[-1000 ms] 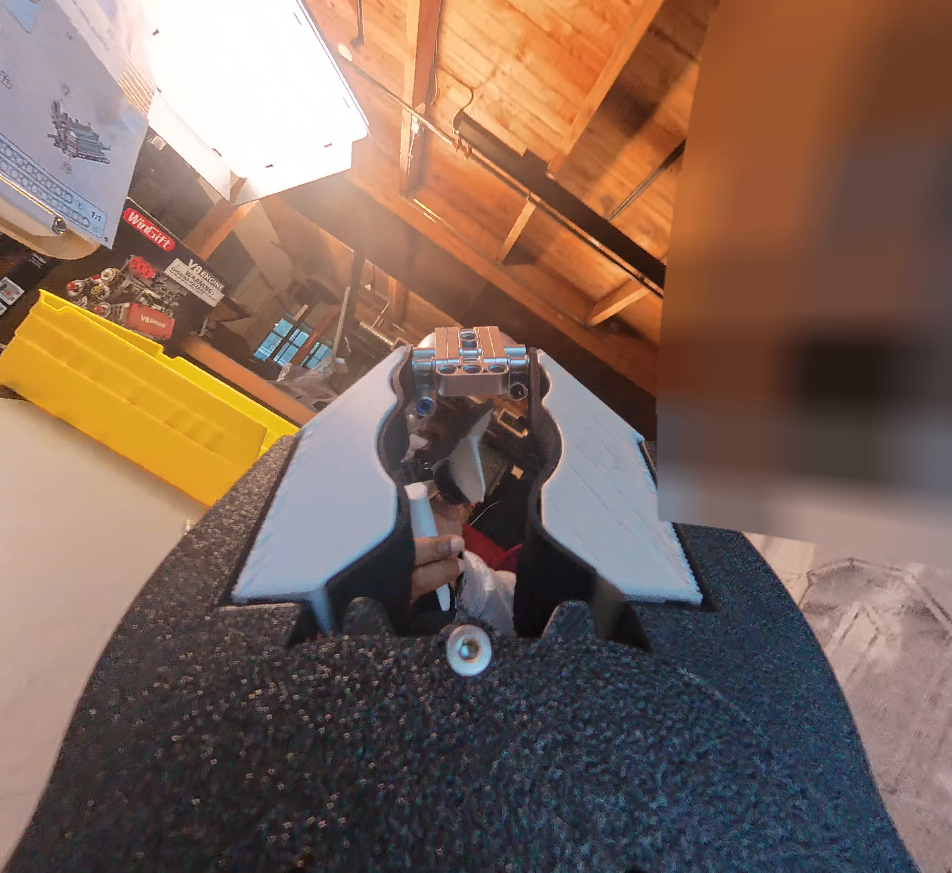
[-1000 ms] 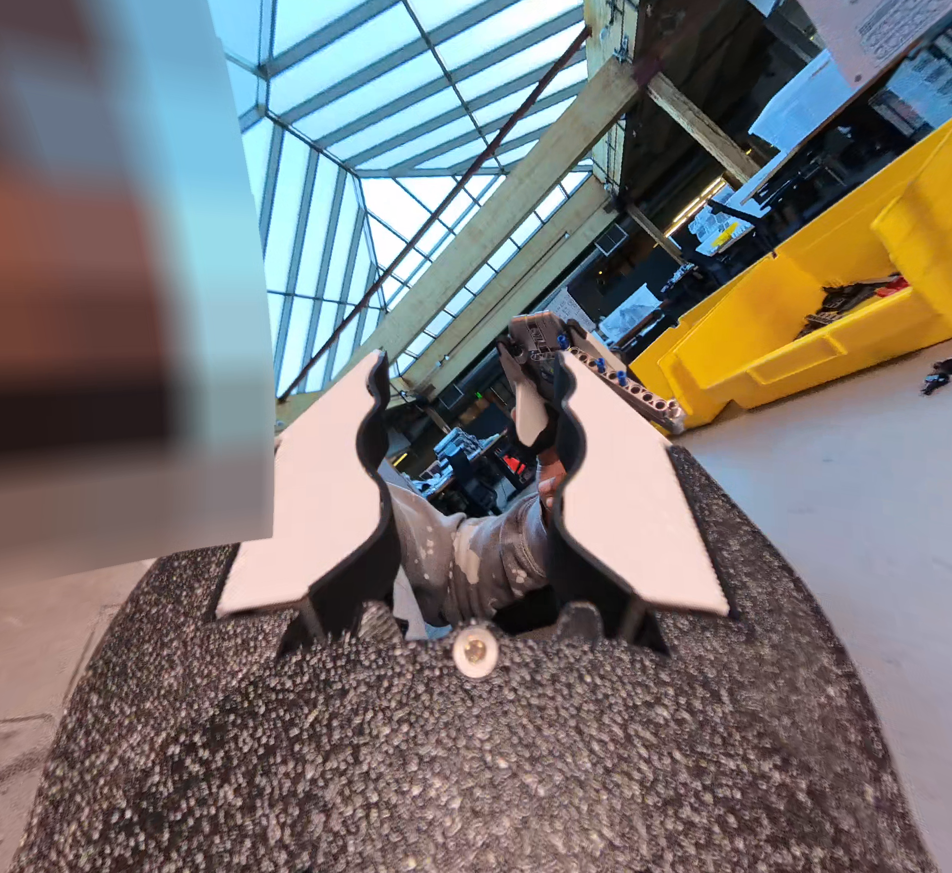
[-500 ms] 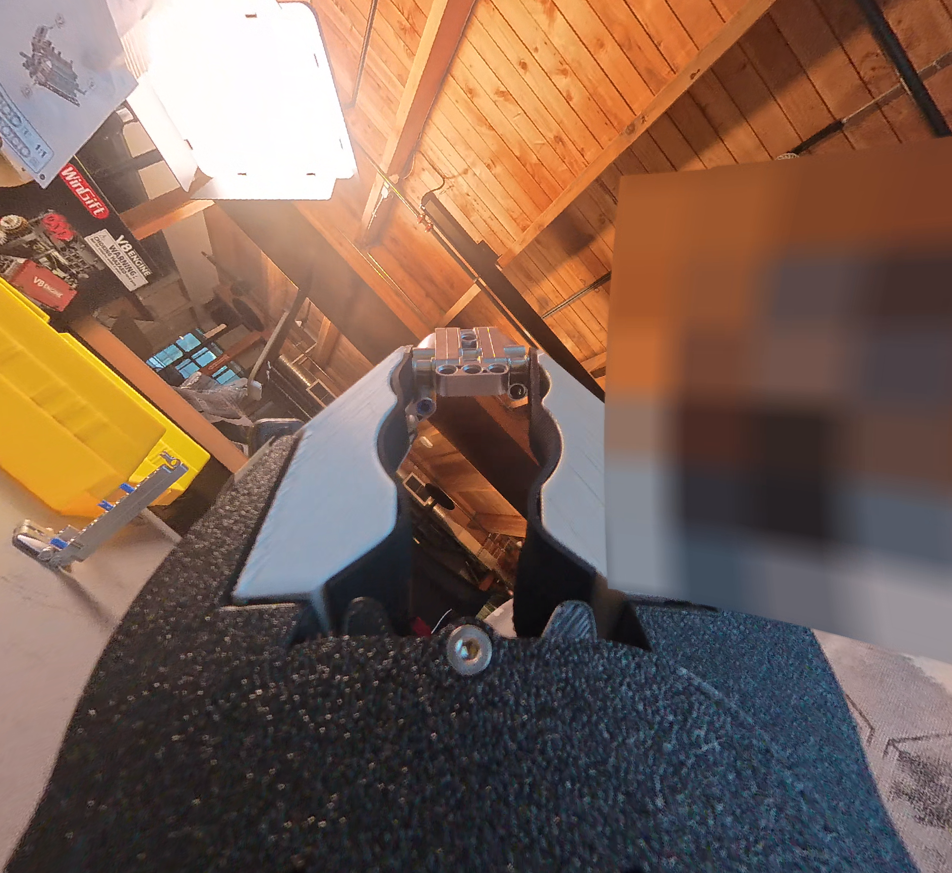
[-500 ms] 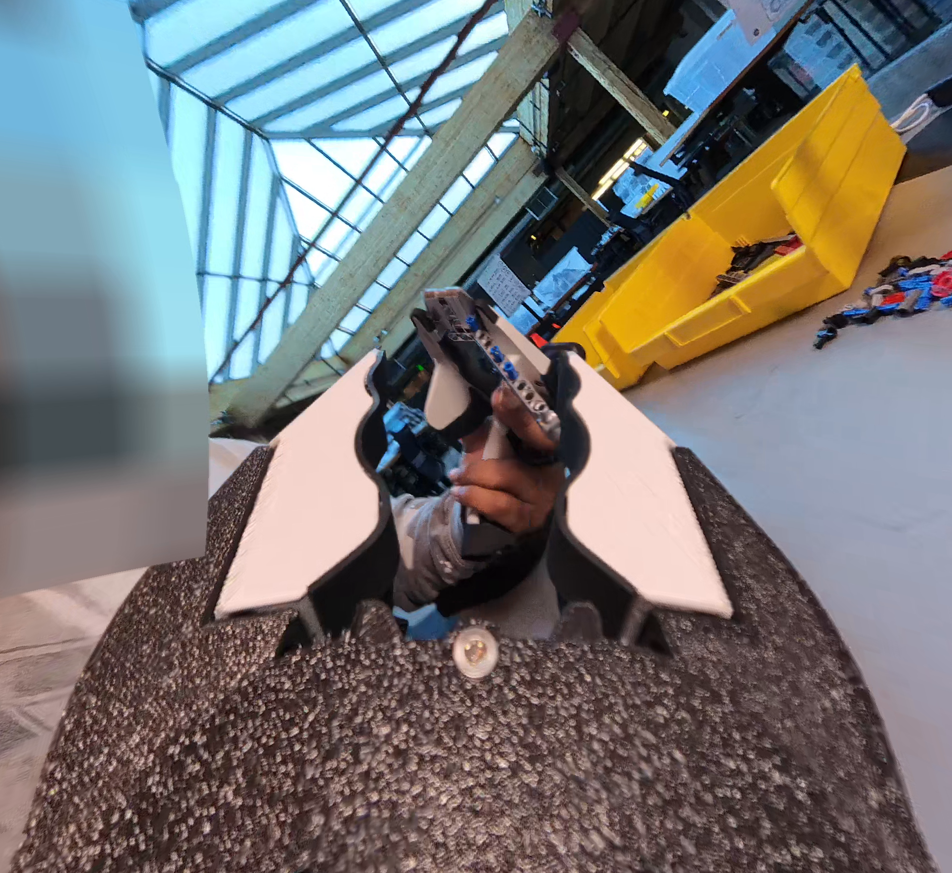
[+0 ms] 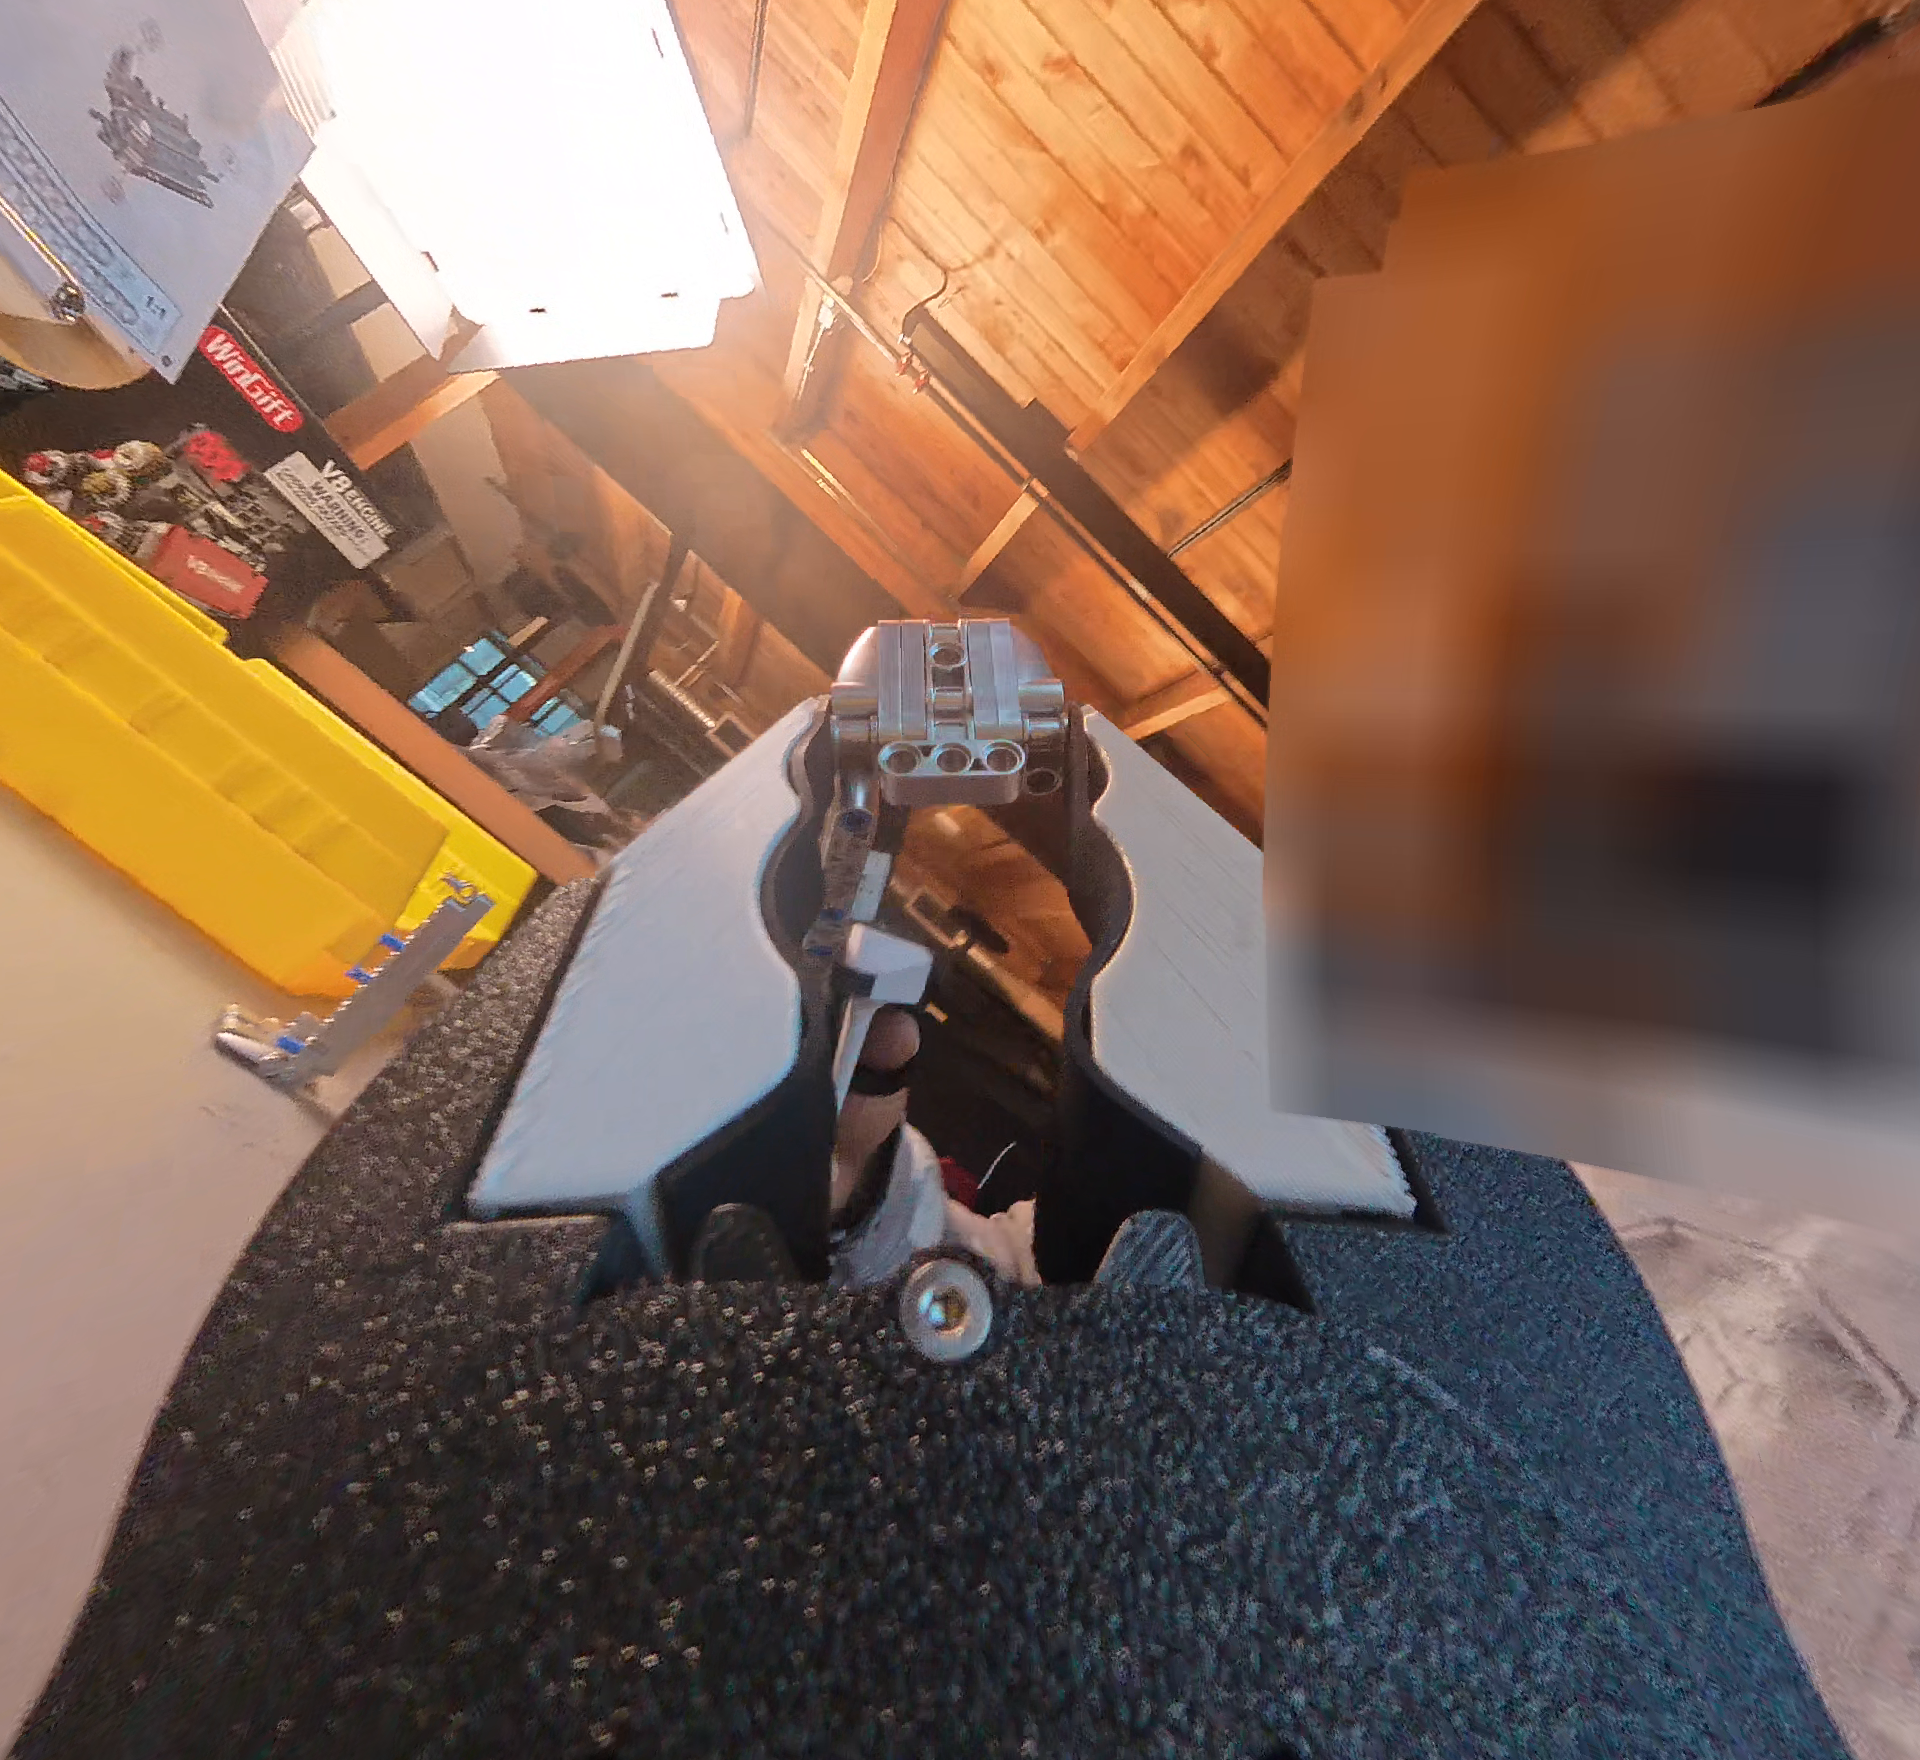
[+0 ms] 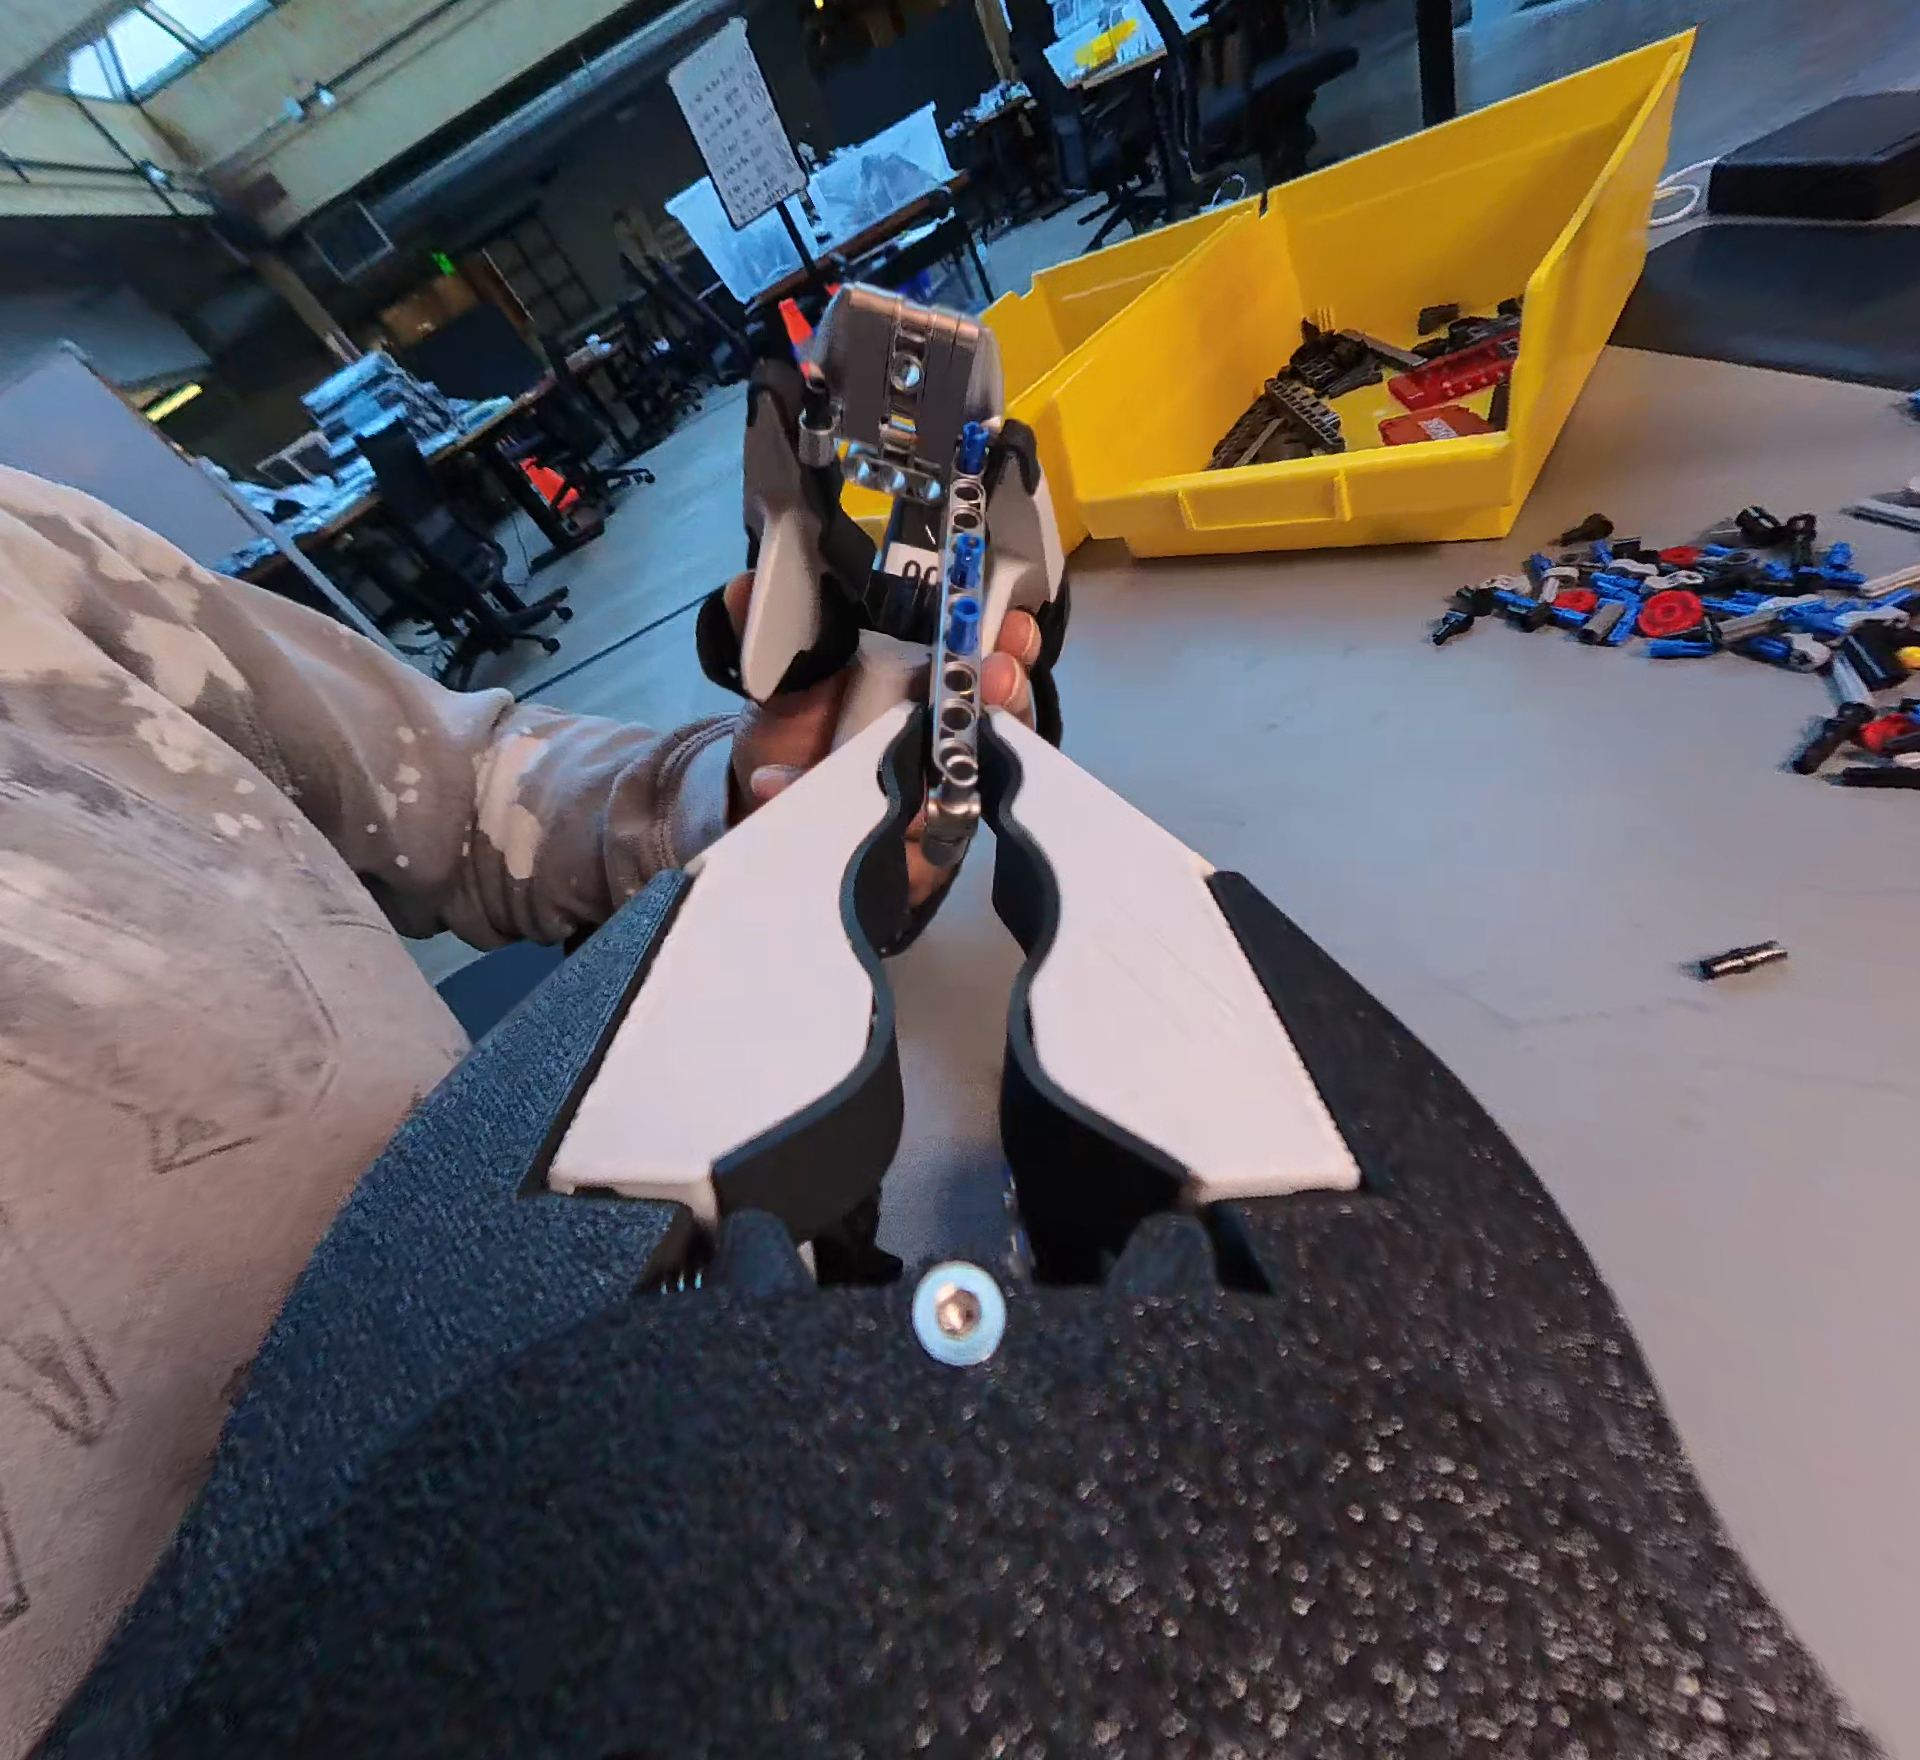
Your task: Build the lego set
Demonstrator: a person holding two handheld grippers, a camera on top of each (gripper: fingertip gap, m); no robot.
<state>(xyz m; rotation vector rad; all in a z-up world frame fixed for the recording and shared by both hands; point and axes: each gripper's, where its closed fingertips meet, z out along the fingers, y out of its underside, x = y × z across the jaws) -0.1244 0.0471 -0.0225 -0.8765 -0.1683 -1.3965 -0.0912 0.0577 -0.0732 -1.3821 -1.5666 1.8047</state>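
My left gripper [image 5: 951,754] was clamped on a grey brick assembly [image 5: 948,713], raised towards the wooden ceiling [image 5: 1091,100]. My right gripper [image 6: 951,775] pinched the lower end of a grey perforated beam [image 6: 958,661] with blue pins; its top met that assembly above the table [image 6: 1455,879], with a yellow bin [image 6: 1351,422] behind.

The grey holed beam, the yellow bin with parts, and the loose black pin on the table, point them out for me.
grey holed beam [image 6: 958,671], right wrist view, mid-length
yellow bin [image 6: 1340,495], right wrist view, front wall
black pin [image 6: 1743,961], right wrist view, middle

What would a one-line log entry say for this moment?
left gripper: shut on grey block assembly | right gripper: shut on grey holed beam
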